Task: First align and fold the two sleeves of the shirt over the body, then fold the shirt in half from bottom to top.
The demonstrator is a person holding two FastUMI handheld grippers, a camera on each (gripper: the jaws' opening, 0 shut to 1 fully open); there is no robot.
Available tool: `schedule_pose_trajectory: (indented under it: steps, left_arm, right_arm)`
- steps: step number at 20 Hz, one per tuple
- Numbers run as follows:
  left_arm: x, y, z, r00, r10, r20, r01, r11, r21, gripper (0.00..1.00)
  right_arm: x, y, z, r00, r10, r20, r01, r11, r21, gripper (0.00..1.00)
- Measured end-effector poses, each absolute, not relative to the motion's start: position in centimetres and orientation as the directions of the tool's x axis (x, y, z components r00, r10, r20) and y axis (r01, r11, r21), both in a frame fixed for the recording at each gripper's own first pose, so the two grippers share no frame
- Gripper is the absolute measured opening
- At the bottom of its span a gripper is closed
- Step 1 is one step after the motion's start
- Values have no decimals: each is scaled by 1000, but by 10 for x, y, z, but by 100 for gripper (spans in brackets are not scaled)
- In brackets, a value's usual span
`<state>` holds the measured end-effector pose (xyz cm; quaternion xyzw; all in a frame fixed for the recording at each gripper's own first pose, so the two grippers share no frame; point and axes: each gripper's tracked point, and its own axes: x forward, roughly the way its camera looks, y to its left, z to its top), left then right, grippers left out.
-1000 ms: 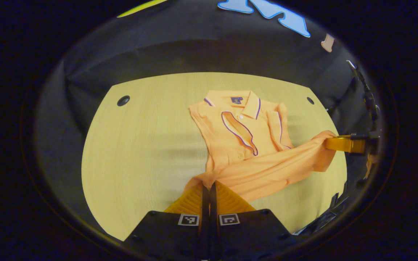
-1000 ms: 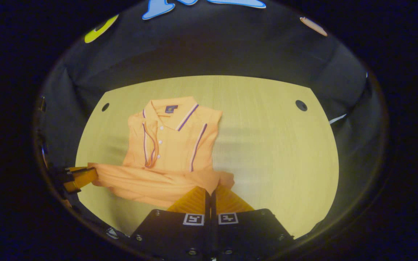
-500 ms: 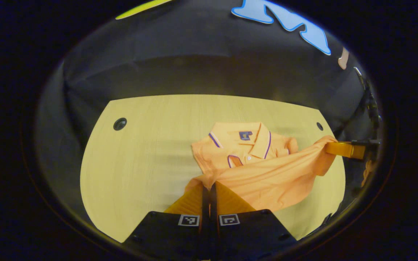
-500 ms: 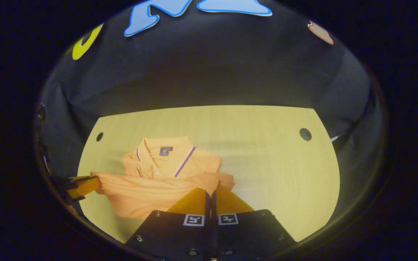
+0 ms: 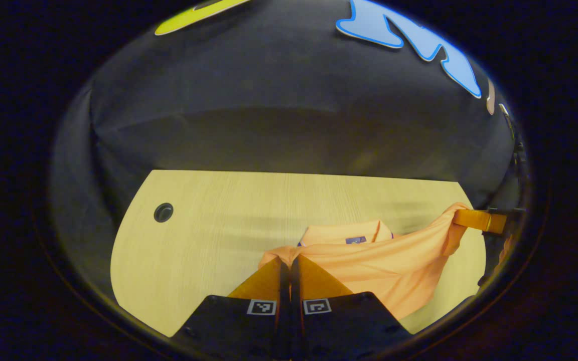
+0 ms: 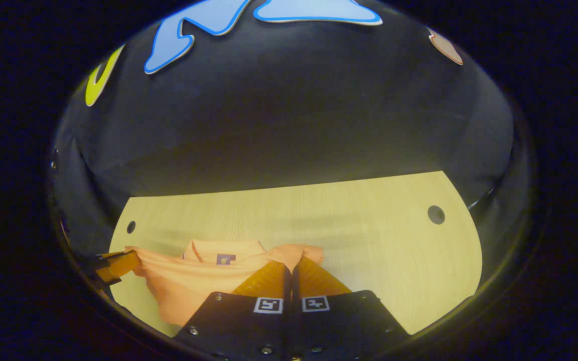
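An orange polo shirt point(image 5: 374, 263) lies on the wooden table point(image 5: 208, 225), its bottom hem lifted and carried over the body toward the collar point(image 5: 345, 233). My left gripper point(image 5: 286, 262) is shut on one hem corner. The right gripper point(image 5: 462, 218) shows at the far right of the left gripper view, holding the other corner. In the right gripper view my right gripper point(image 6: 290, 266) is shut on the hem of the shirt point(image 6: 193, 281), and the left gripper point(image 6: 131, 258) pinches the far corner at the left. The collar point(image 6: 221, 248) peeks out above the raised hem.
Two round cable holes point(image 5: 163, 212) point(image 6: 436, 214) sit in the table near its far corners. The black booth wall rises just behind the table's far edge. Bare wood stretches to the left in the left gripper view and to the right in the right gripper view.
Both grippers have carried the hem forward over the shirt's body toward the collar. The placket and folded sleeves are now covered and just the collar shows above the hem.
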<state>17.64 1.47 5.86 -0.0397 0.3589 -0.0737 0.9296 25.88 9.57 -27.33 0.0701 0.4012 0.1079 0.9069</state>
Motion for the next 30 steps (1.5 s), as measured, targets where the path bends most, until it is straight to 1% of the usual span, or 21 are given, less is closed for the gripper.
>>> schedule_pose_trajectory:
  steps: [4, 9, 14, 18, 19, 20, 21, 22, 24, 25, 27, 28, 29, 30]
  left_arm:
    - [215, 12, 41, 770, -146, -621, 99, 989, -110, 5]
    - [254, 3, 5, 796, -130, -591, 96, 991, -90, 5]
    - [260, 11, -39, 773, -124, -622, 67, 991, -114, 5]
    - [260, 10, -39, 784, -141, -605, 79, 989, -128, 7]
    - [258, 7, -36, 781, -154, -606, 85, 986, -140, 12]
    - [256, 6, -35, 781, -155, -605, 82, 986, -148, 11]
    - [257, 6, -31, 785, -153, -600, 72, 985, -158, 22]
    - [254, 6, -27, 790, -158, -592, 67, 983, -173, 24]
    - [251, 5, -14, 797, -170, -579, 69, 979, -193, 57]
    - [248, 5, -8, 799, -172, -576, 71, 979, -193, 74]
    - [242, 5, 4, 802, -183, -568, 76, 976, -206, 65]
    - [238, 2, 14, 805, -191, -562, 81, 973, -215, 69]
    - [232, 2, 24, 809, -195, -554, 86, 972, -218, 69]
    - [226, 0, 36, 814, -199, -547, 91, 972, -217, 65]
  right_arm:
    - [293, 106, -294, 694, 253, -674, -126, 964, 233, 0]
    - [315, 110, -339, 692, 244, -680, -112, 966, 232, 0]
    - [322, 123, -375, 666, 240, -707, -112, 968, 222, 0]
    - [320, 124, -384, 653, 240, -718, -103, 968, 231, 0]
    - [320, 124, -385, 649, 246, -720, -99, 966, 240, 4]
    - [318, 123, -384, 646, 246, -722, -93, 965, 246, 4]
    - [318, 122, -383, 643, 242, -726, -86, 965, 246, 14]
    - [320, 122, -381, 648, 242, -722, -83, 965, 249, 14]
    - [316, 118, -369, 662, 235, -712, -85, 967, 241, 48]
    - [315, 115, -359, 673, 229, -703, -87, 969, 232, 49]
    - [312, 113, -342, 693, 230, -683, -93, 968, 233, 50]
    - [308, 112, -331, 701, 235, -673, -97, 967, 236, 56]
    - [304, 112, -319, 709, 238, -664, -101, 966, 238, 56]
    - [300, 111, -310, 715, 240, -656, -106, 966, 237, 56]
